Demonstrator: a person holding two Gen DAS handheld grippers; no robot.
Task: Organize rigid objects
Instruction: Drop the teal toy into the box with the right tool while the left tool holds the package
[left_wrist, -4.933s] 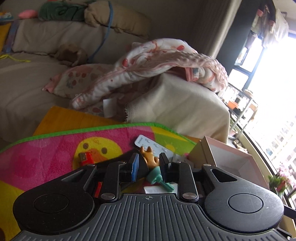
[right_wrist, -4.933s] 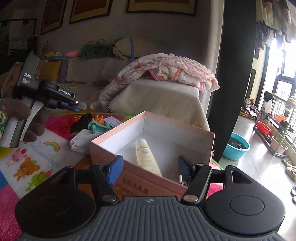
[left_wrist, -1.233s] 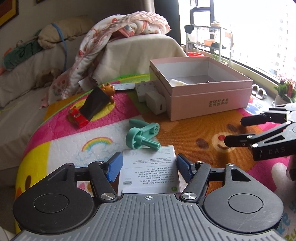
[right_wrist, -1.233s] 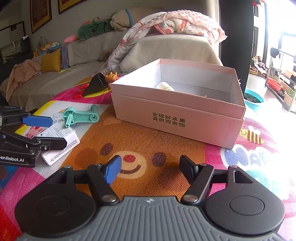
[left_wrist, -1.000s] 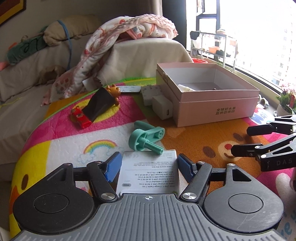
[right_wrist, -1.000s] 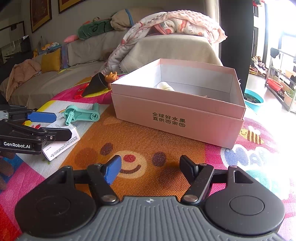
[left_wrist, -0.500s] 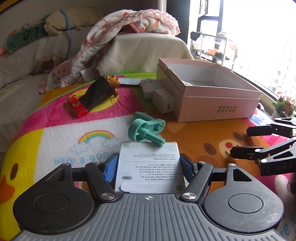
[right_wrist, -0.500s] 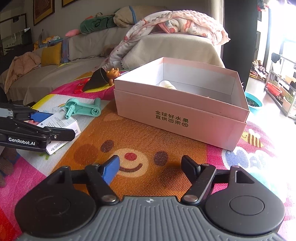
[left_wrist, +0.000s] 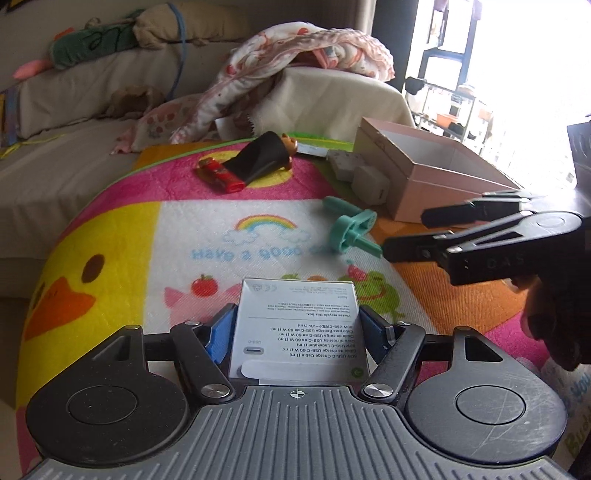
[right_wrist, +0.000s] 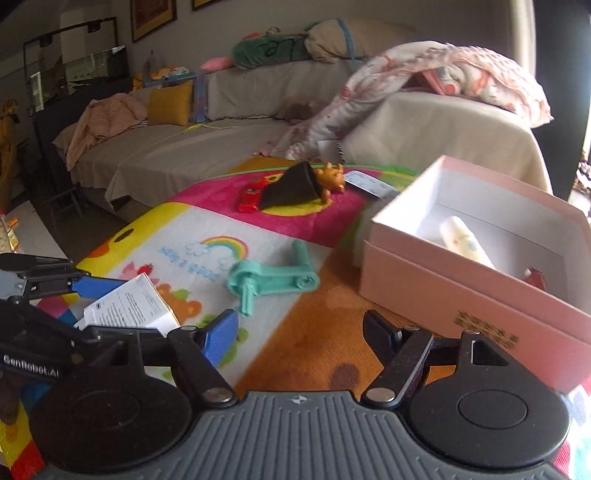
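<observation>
A white cable box (left_wrist: 299, 332) sits between the blue pads of my left gripper (left_wrist: 298, 325), which is shut on its sides. In the right wrist view that box (right_wrist: 129, 310) hangs tilted above the play mat in the left gripper (right_wrist: 110, 310). My right gripper (right_wrist: 299, 332) stands open and empty, just short of a teal crank toy (right_wrist: 269, 280). The left wrist view shows the right gripper (left_wrist: 406, 234) right beside the crank toy (left_wrist: 351, 230). The pink box (right_wrist: 461, 295) is open at the right, with a cream tube (right_wrist: 463, 236) inside.
A black cone (left_wrist: 258, 158), an orange figure (right_wrist: 332, 177) and a red toy car (left_wrist: 219, 173) lie at the mat's far side. White adapter blocks (left_wrist: 369, 182) stand against the pink box (left_wrist: 436, 184). A covered sofa (right_wrist: 184, 147) with blankets runs behind.
The left gripper closed in on the white box and carries it left, tilted off the mat. The right gripper swung left from the pink box's front toward the teal crank.
</observation>
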